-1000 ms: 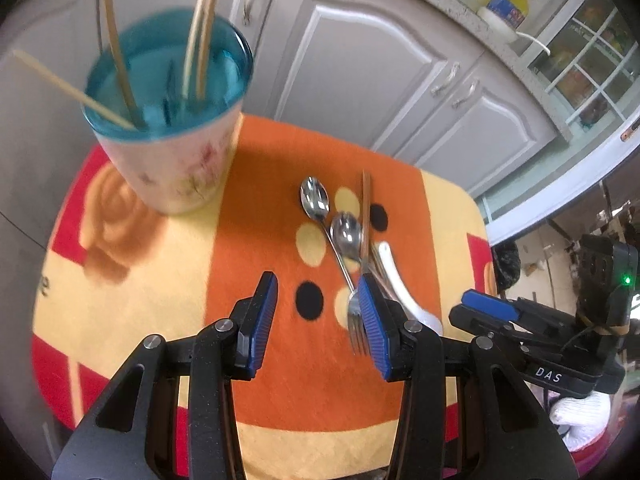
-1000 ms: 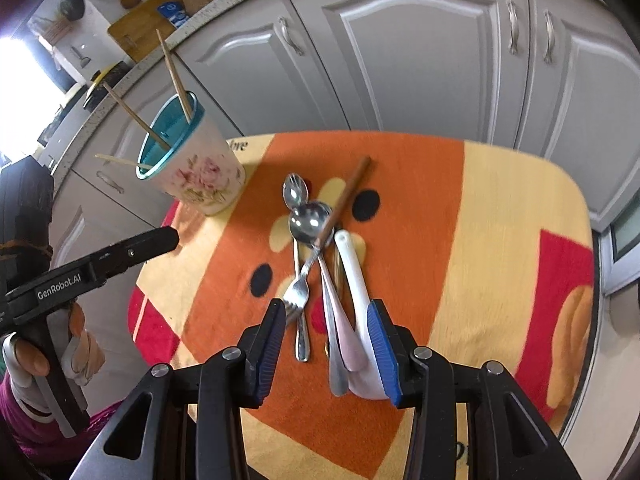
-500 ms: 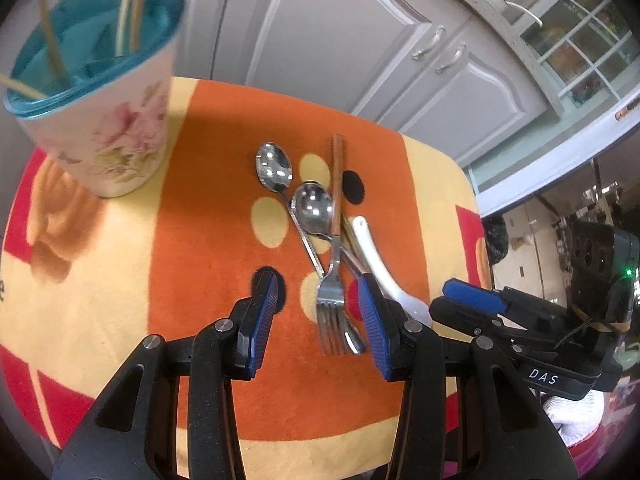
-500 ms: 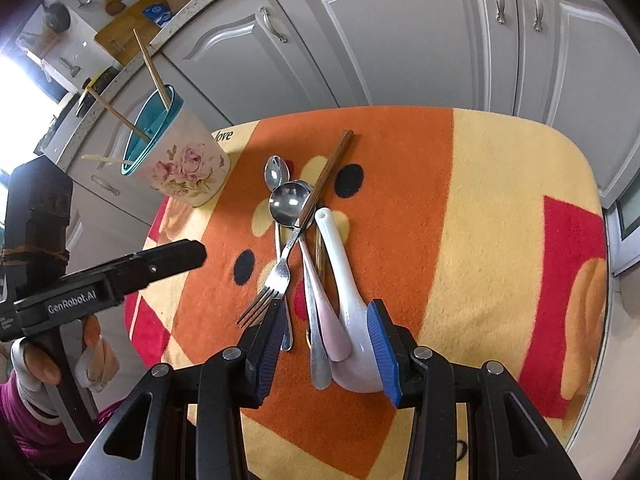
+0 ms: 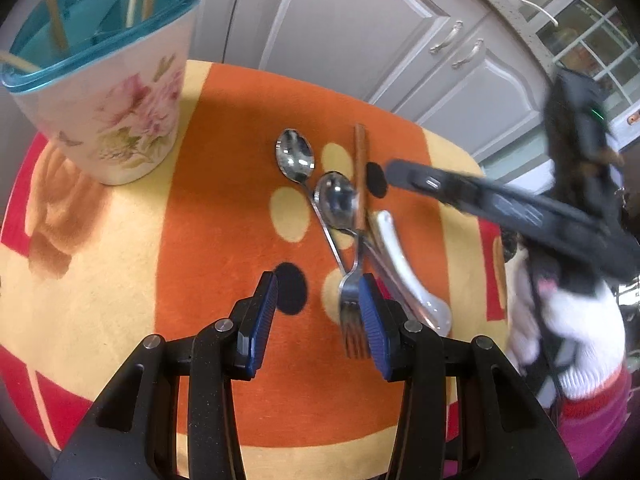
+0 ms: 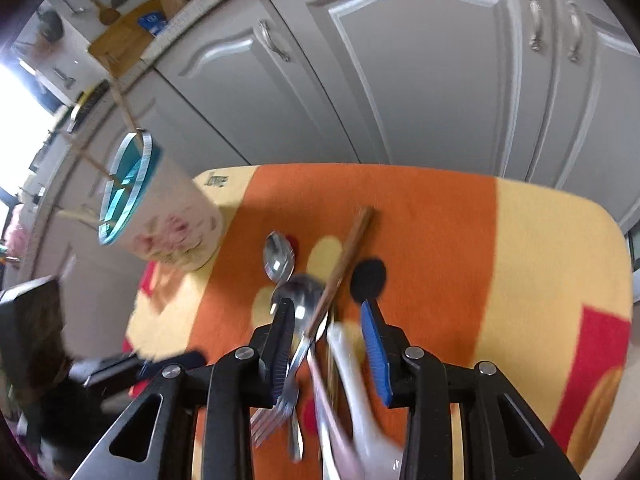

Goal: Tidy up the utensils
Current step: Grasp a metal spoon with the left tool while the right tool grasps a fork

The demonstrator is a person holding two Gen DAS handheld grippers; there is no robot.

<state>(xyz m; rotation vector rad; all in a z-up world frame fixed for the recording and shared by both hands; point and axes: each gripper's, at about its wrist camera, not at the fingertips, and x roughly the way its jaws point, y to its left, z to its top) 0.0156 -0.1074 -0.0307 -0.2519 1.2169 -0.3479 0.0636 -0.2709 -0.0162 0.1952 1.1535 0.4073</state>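
On the orange and yellow cloth (image 5: 208, 208) lies a pile of utensils: two steel spoons (image 5: 295, 156) (image 5: 336, 200), a brown chopstick (image 5: 360, 172), a fork (image 5: 352, 308) and a white ceramic spoon (image 5: 400, 264). A floral cup (image 5: 100, 80) with a teal inside holds several chopsticks. My left gripper (image 5: 316, 320) is open just left of the fork, with nothing between its pads. My right gripper (image 6: 326, 320) hangs over the pile, its jaws closing. The fork (image 6: 276, 412), the chopstick (image 6: 348, 248) and the white spoon (image 6: 360, 400) lie between its pads, untouched.
Grey cabinet doors (image 6: 400, 80) stand close behind the table. The cup (image 6: 172, 232) stands at the far left corner of the cloth. A gloved hand (image 5: 568, 320) holds the right gripper (image 5: 480, 200), which reaches in from the right, blurred.
My right gripper has moved forward over the utensil pile and its jaws have narrowed. My left gripper has sunk a little toward the cloth. The utensils lie as before.
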